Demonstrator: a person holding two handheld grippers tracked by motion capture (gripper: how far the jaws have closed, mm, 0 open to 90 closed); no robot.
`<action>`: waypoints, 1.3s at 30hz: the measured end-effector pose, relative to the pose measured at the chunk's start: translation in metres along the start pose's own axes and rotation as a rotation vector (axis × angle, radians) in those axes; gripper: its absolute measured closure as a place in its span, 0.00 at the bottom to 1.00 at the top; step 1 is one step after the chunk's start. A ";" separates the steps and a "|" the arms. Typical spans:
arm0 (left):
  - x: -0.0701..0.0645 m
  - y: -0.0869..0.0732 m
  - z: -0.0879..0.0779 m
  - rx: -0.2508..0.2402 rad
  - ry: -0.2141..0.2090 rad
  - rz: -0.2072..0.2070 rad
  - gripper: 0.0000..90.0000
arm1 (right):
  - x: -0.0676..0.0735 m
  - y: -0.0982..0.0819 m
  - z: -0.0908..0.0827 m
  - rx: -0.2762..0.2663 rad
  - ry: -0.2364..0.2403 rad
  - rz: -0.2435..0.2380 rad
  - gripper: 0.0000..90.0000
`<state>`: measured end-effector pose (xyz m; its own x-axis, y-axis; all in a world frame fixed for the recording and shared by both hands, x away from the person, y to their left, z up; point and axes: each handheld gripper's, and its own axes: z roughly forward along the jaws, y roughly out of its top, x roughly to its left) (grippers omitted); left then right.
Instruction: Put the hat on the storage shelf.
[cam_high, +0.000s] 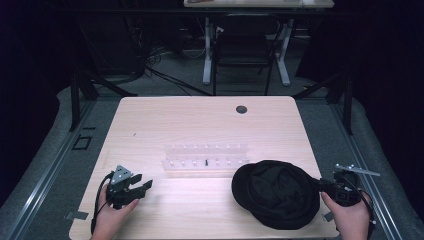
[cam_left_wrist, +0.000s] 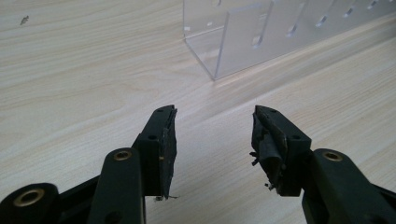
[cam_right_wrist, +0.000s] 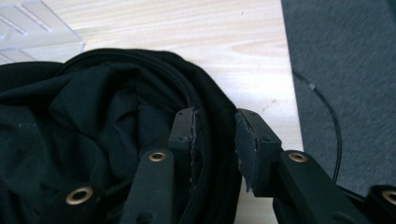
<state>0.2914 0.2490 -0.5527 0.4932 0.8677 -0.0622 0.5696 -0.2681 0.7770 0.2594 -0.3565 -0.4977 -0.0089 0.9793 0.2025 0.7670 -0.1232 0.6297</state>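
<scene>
Here's the desk (cam_high: 150, 120), a pale wooden top with rounded corners and a small dark round hole (cam_high: 241, 109) near the middle of its far edge. Beyond it, on the floor, stands a dark chair (cam_high: 244, 47) between white table legs.

Biggest thing on the desk: a black cloth hat (cam_high: 275, 192), crumpled and lying open, sitting at the near right corner, its right side reaching the desk's right edge. In the right gripper view its rolled rim (cam_right_wrist: 205, 107) runs up between the two black jaws.

The right gripper (cam_high: 334, 189) is at that right edge, held in the person's right hand (cam_high: 352, 215). Its jaws stand a little apart with the hat's rim between them; one jaw lies against the fabric, but whether they truly pinch it, I cannot tell.

Next, the clear plastic rack (cam_high: 205, 160), long and low with rows of small holes, lying across the middle of the desk, just beyond the hat's far left side. One small dark peg (cam_high: 206, 161) stands in it.

Over at the near left corner, the left gripper (cam_high: 142, 186), held in the left hand (cam_high: 112, 215), jaws spread wide over bare wood, nothing between them, pointing toward the rack's left end (cam_left_wrist: 233, 42).
</scene>
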 end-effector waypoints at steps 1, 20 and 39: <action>0.001 0.000 -0.001 0.010 -0.001 0.001 0.56 | -0.002 0.002 0.001 0.020 0.011 0.011 0.78; -0.003 -0.001 0.002 0.004 -0.005 0.008 0.55 | -0.015 0.024 0.015 0.263 0.013 0.006 0.81; -0.004 -0.001 0.002 0.019 -0.010 0.018 0.55 | -0.021 0.029 0.033 0.428 0.023 0.038 0.81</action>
<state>0.2904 0.2443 -0.5546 0.5097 0.8586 -0.0549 0.5731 -0.2913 0.7660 0.3032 -0.3748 -0.5086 0.0138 0.9709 0.2389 0.9640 -0.0763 0.2547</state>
